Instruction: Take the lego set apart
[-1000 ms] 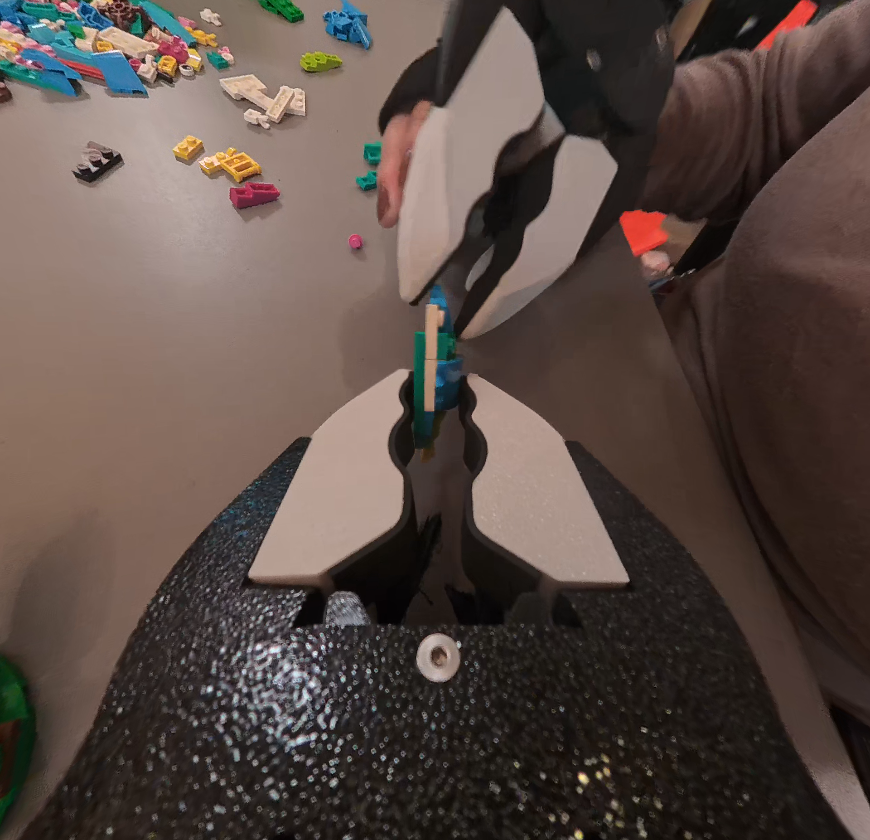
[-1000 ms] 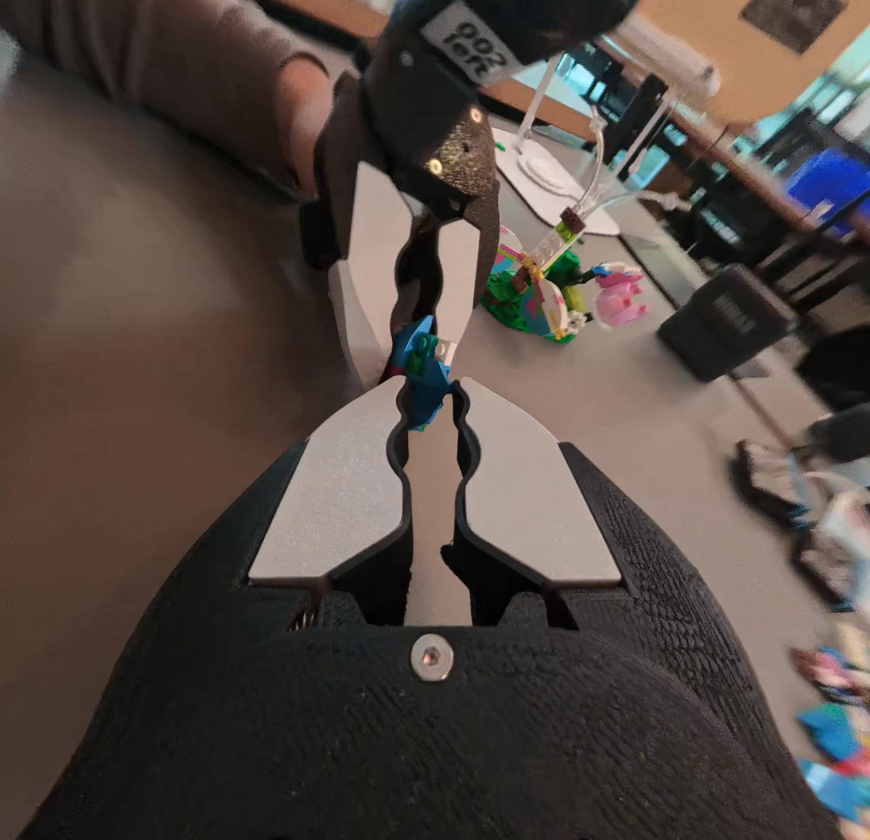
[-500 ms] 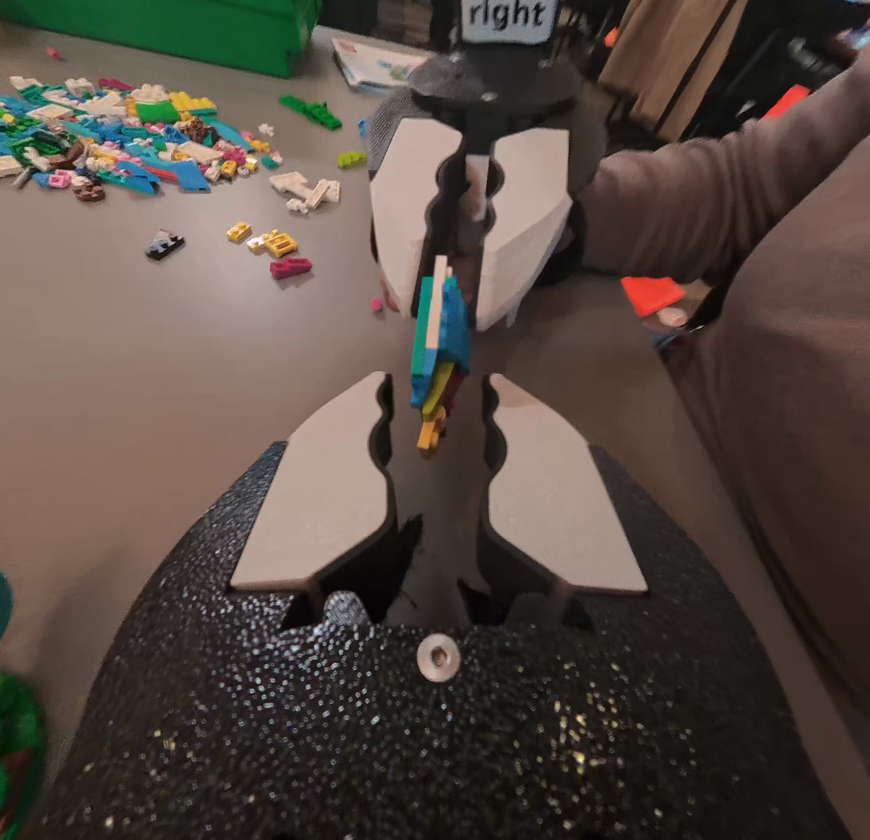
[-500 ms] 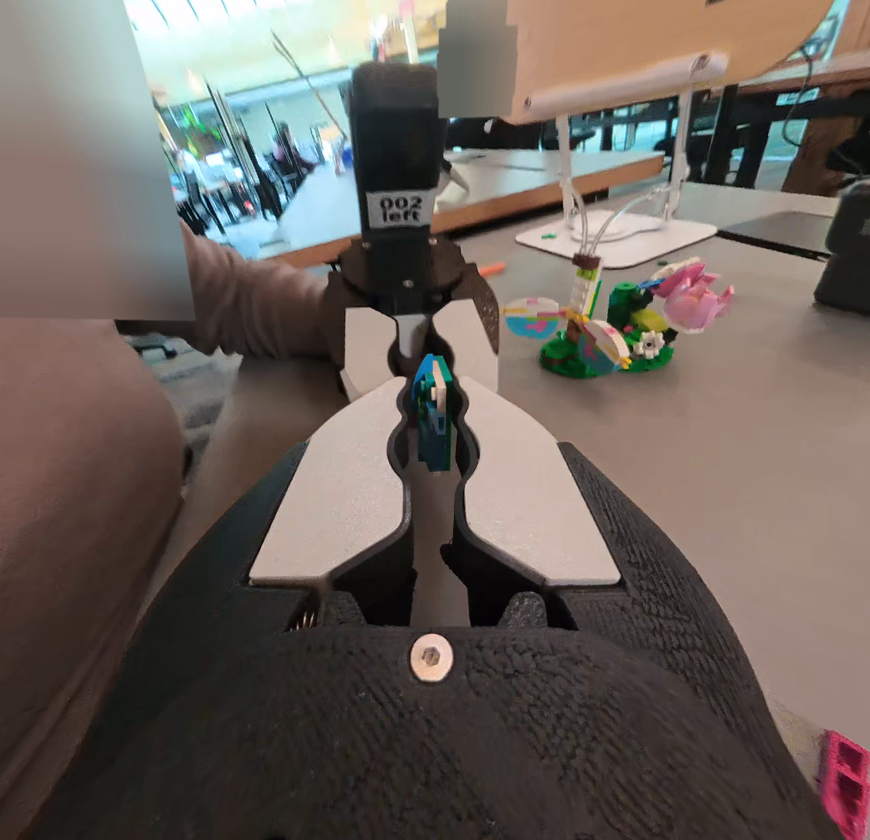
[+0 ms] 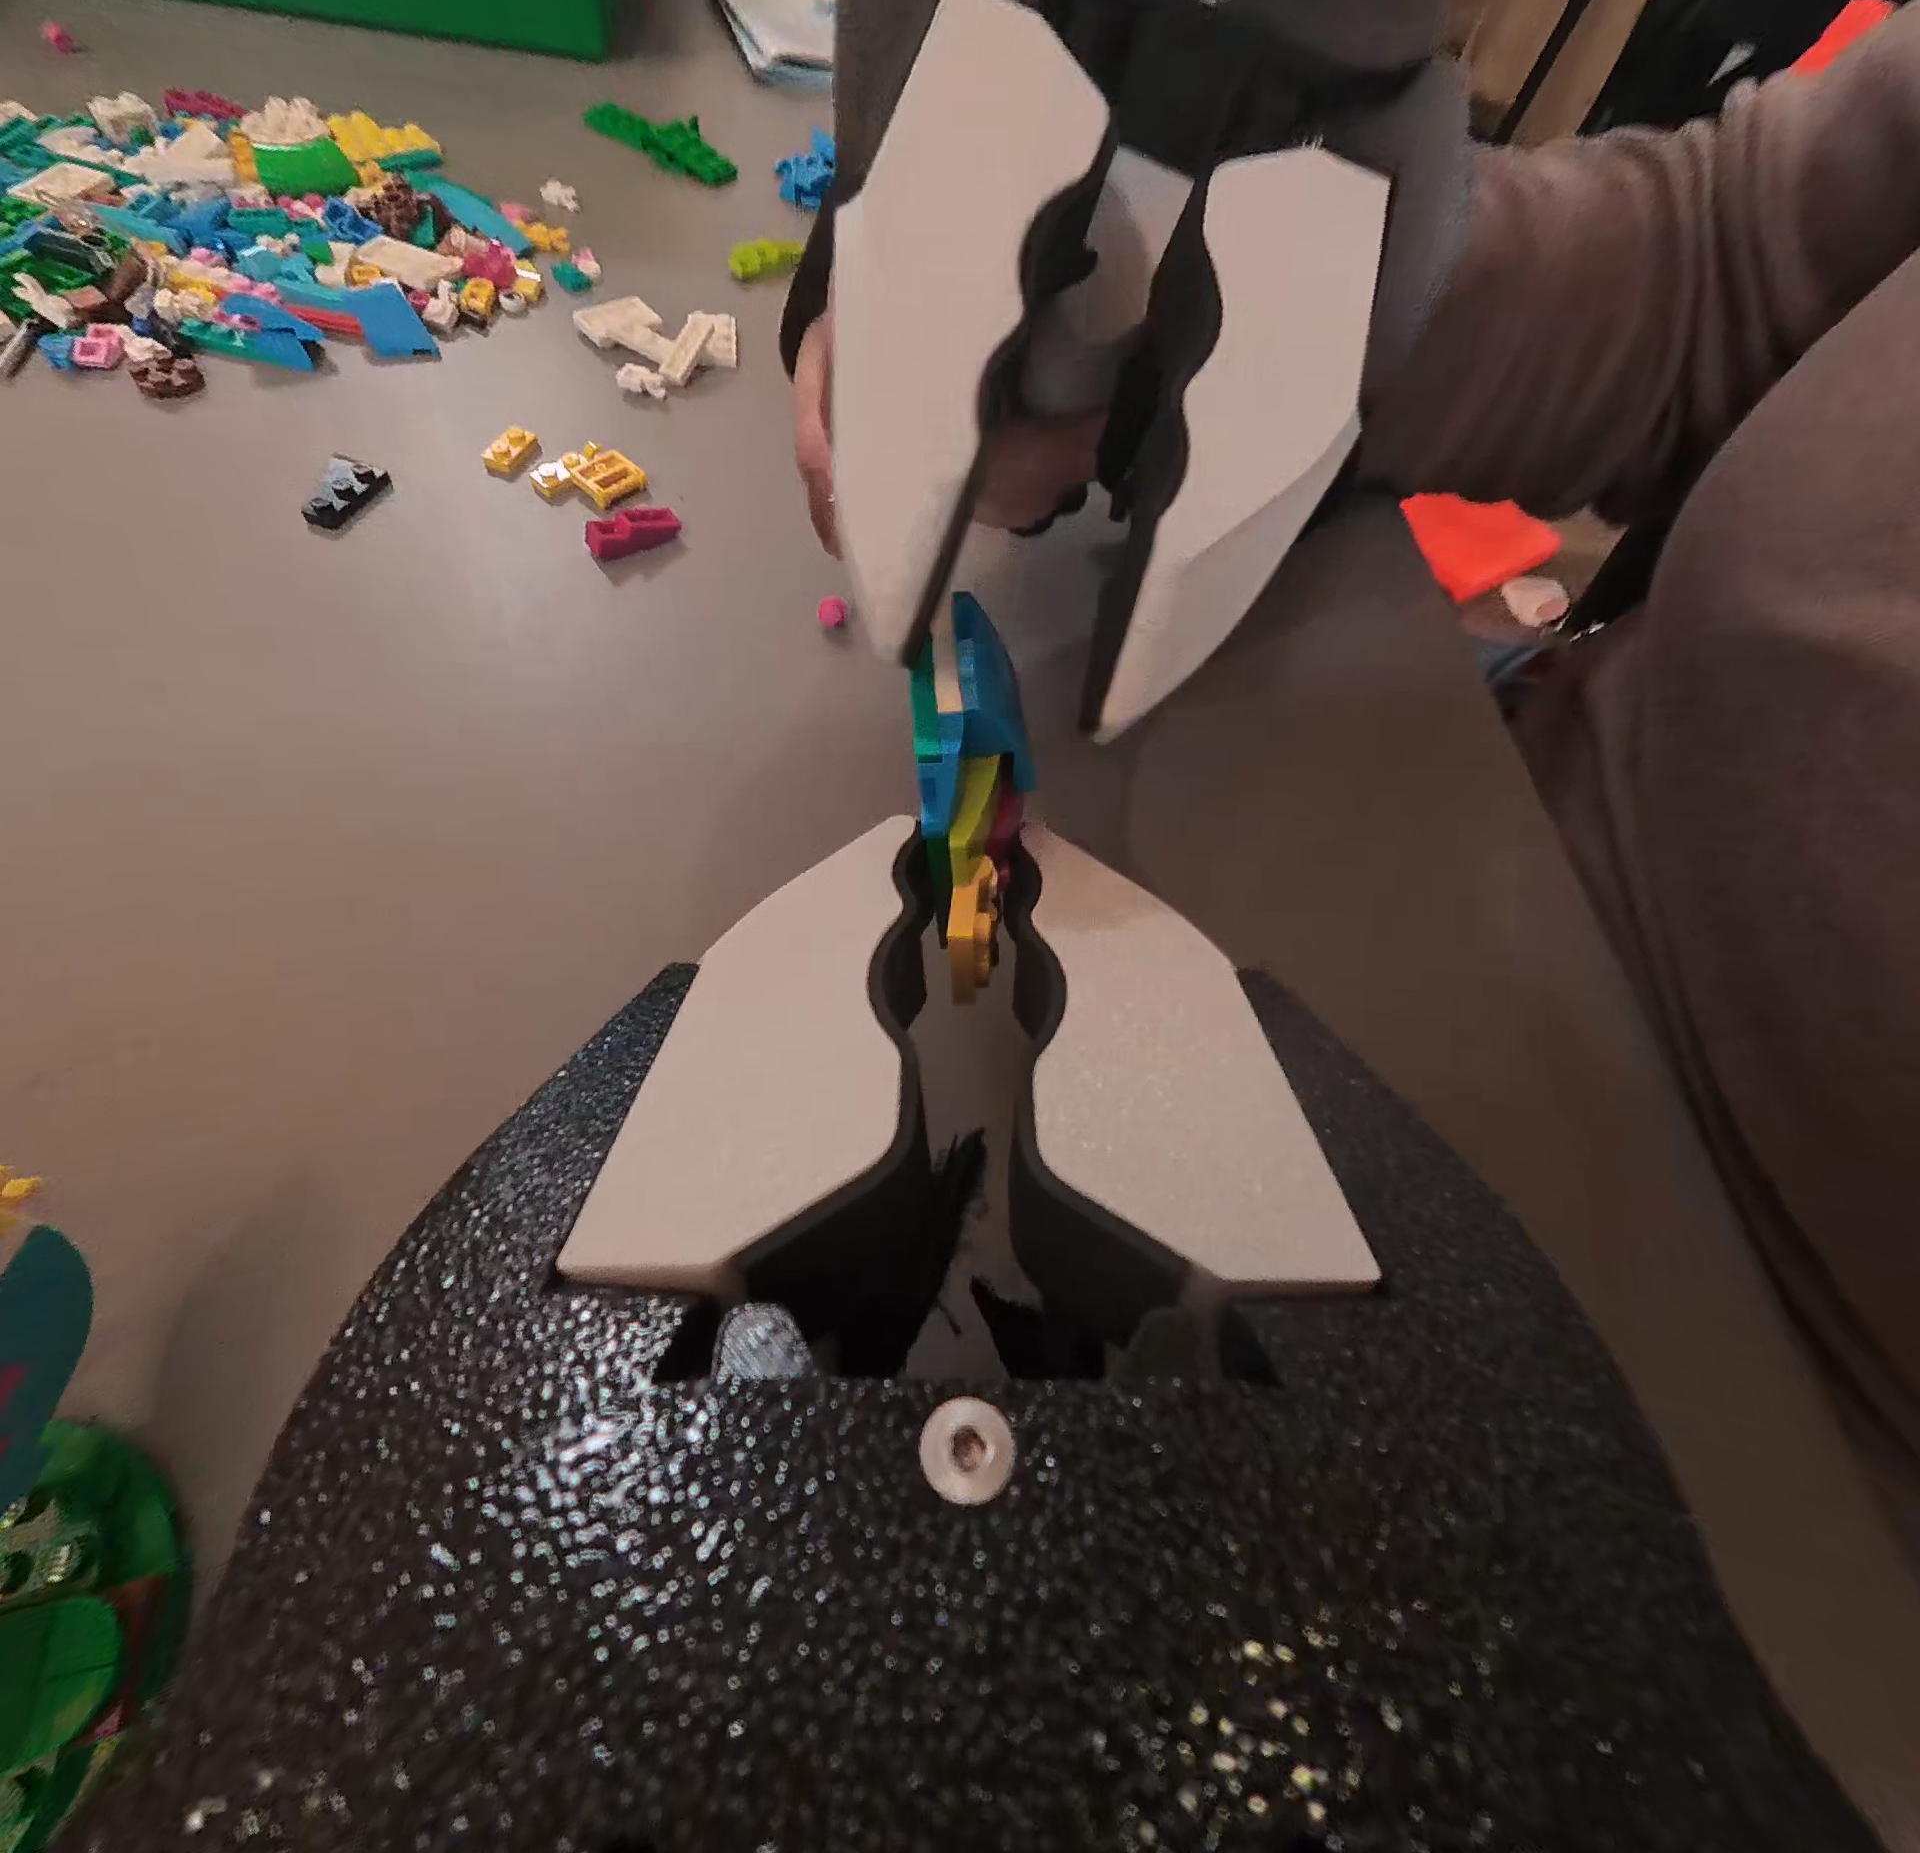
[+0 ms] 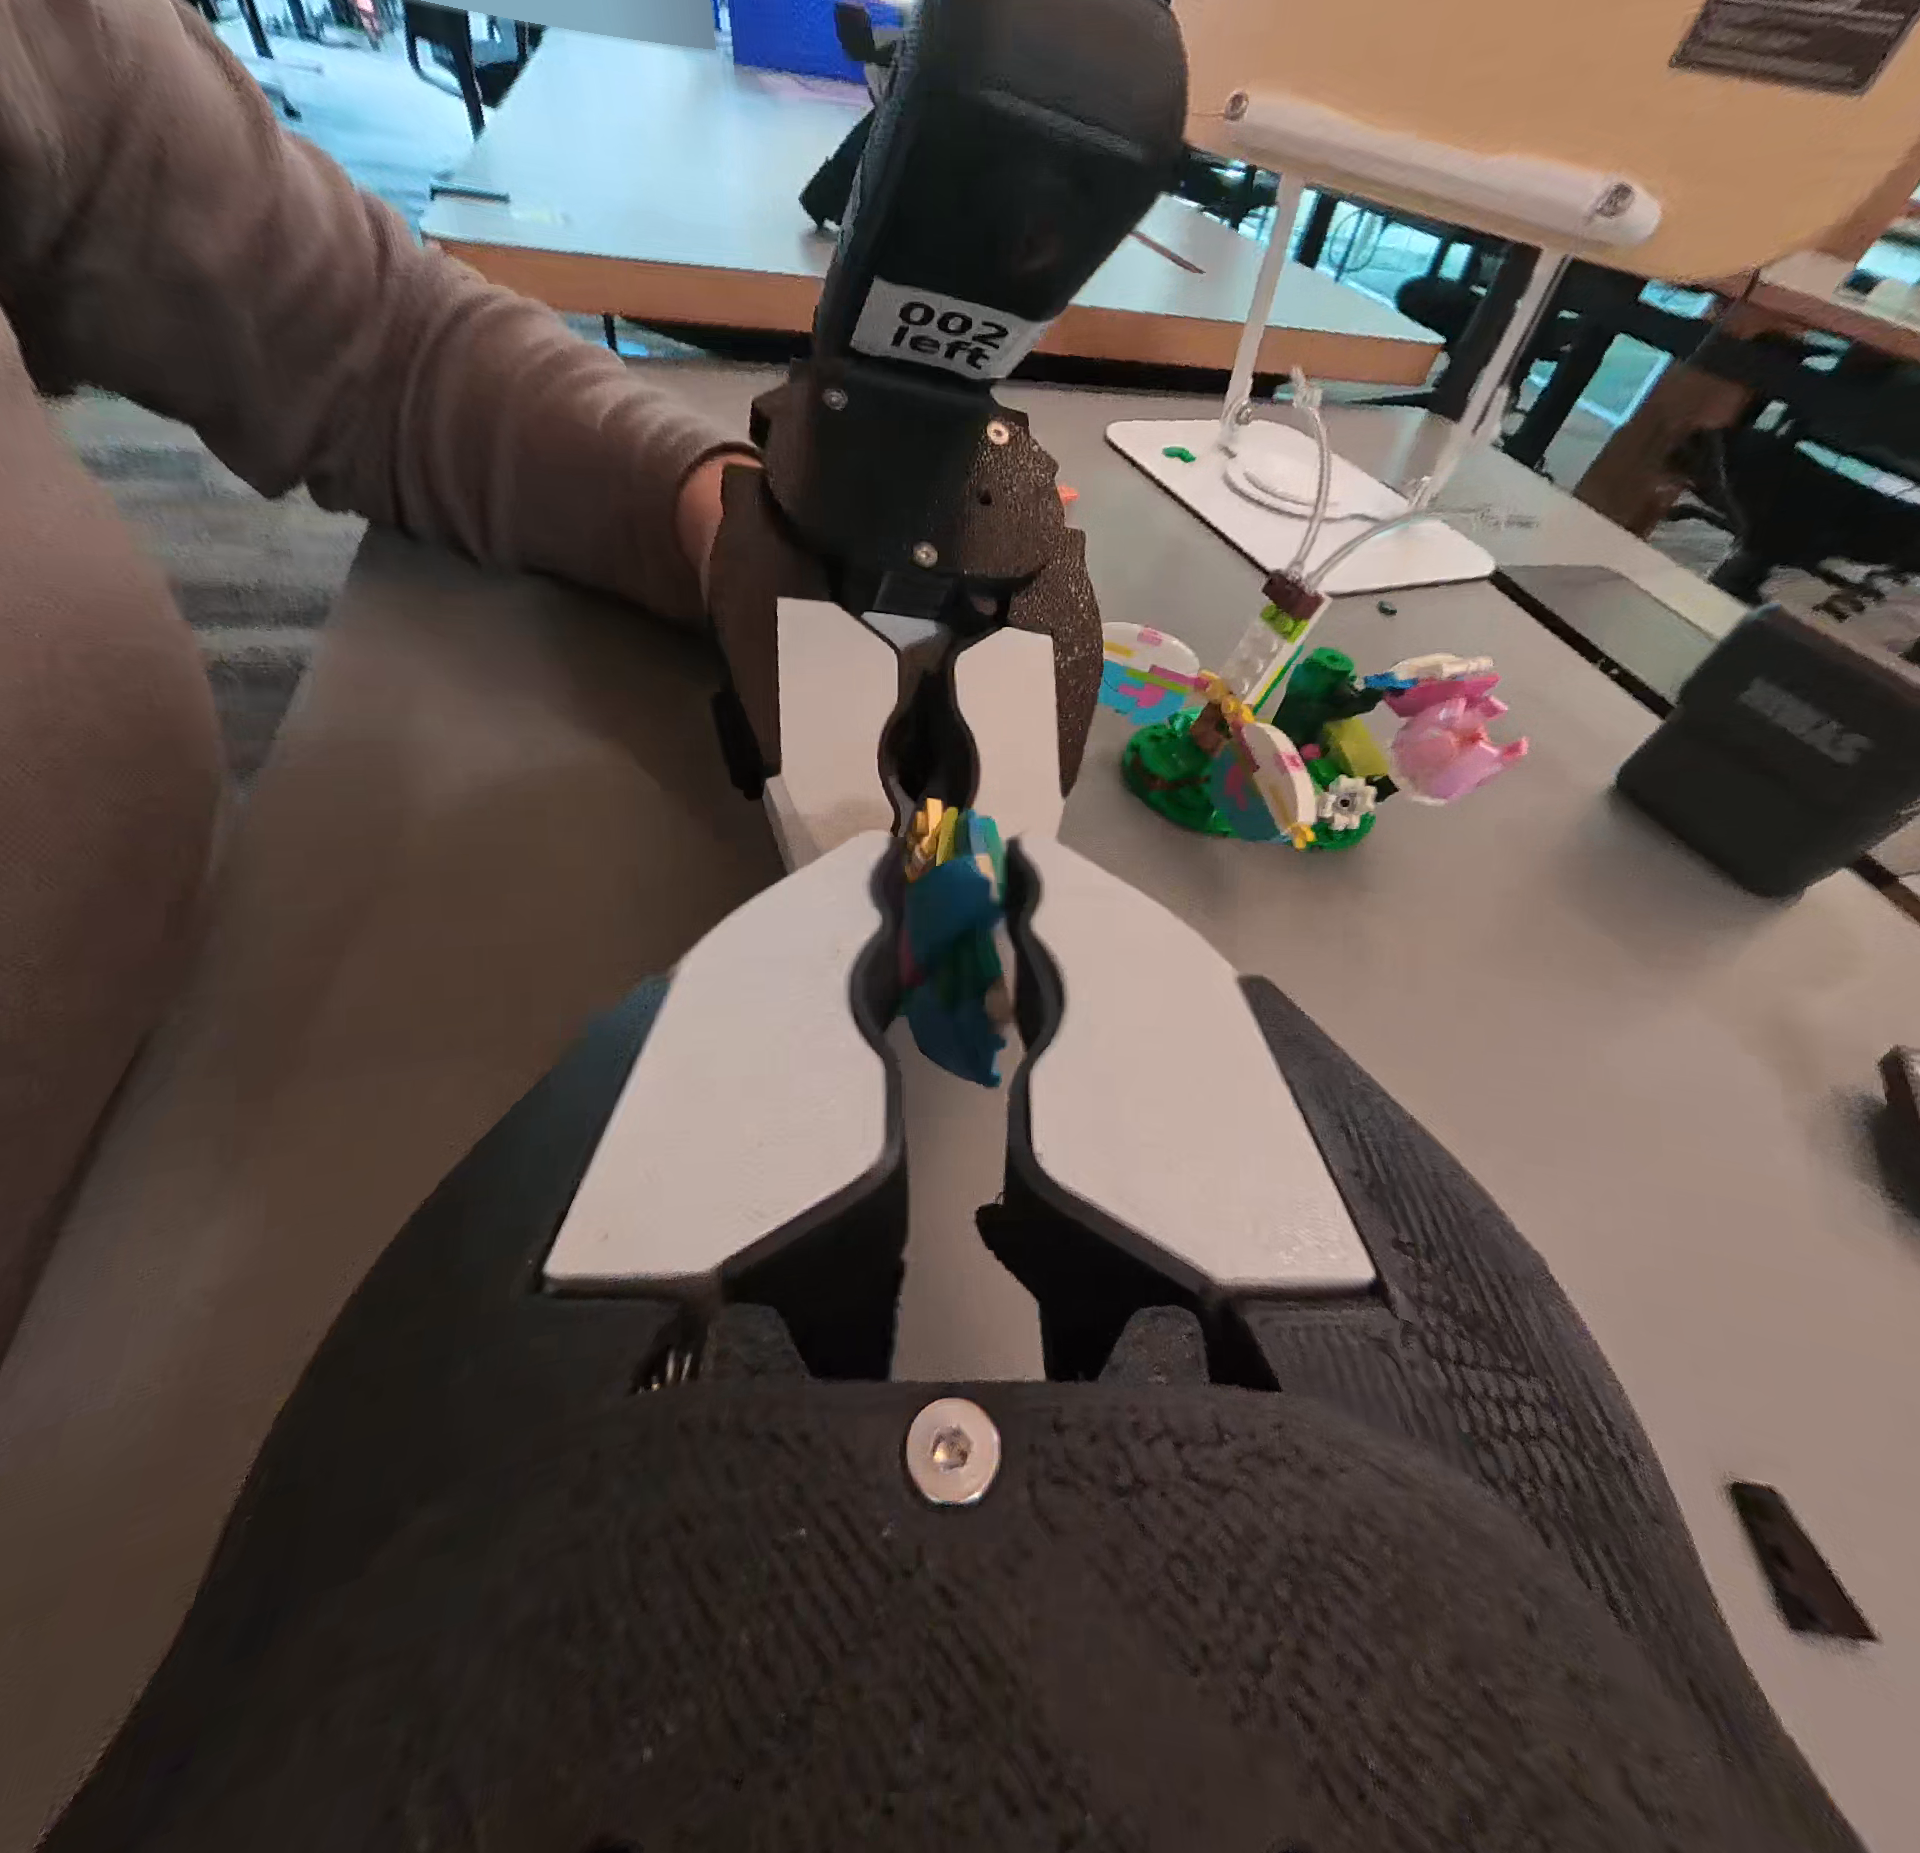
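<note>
Piece: small layered blue, green, yellow plastic lego sub-assembly (image 5: 968,754), long axis spanning both tools.
Left hand-held gripper (image 5: 966,847): clamped on yellow end.
Right hand-held gripper (image 6: 951,868): jaws apart around blue end, one tip touching.

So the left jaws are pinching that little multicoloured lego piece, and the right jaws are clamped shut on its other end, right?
Not quite. The left gripper does pinch the lego piece, but the right gripper is open: the left wrist view shows one finger against the piece's top and the other standing apart.
</note>
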A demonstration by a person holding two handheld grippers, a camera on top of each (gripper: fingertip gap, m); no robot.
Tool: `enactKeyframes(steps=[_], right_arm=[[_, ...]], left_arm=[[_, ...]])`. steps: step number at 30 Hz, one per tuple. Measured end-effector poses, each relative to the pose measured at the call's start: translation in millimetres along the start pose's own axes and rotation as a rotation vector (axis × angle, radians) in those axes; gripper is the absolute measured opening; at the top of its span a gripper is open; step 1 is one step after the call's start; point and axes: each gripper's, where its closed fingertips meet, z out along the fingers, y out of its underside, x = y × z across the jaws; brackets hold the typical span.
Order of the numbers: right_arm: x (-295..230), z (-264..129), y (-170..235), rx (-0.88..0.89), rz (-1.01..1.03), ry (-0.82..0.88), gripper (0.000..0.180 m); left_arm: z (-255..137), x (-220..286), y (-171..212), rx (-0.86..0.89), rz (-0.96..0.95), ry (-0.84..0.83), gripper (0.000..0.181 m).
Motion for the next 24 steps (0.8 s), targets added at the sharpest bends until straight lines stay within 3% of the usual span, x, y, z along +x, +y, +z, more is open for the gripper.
enactKeyframes(steps=[2, 6, 16, 20, 24], right_arm=[[1, 1, 1, -0.023, -0.078, 0.032, 0.005], [0, 3, 6, -0.100, -0.132, 0.051, 0.026], [1, 5, 13, -0.175, -0.143, 0.066, 0.029], [1, 4, 21, -0.240, -0.213, 0.074, 0.016], [0, 3, 25, -0.306, -0.323, 0.101, 0.015]], left_arm=[[1, 1, 2, -0.011, -0.019, 0.002, 0.012], [-1, -5, 3, -0.004, -0.038, -0.004, 0.012], [-2, -10, 8, -0.056, 0.070, -0.073, 0.012], [0, -10, 13, -0.105, 0.134, -0.109, 0.012], [2, -10, 17, -0.142, 0.135, -0.132, 0.012]])
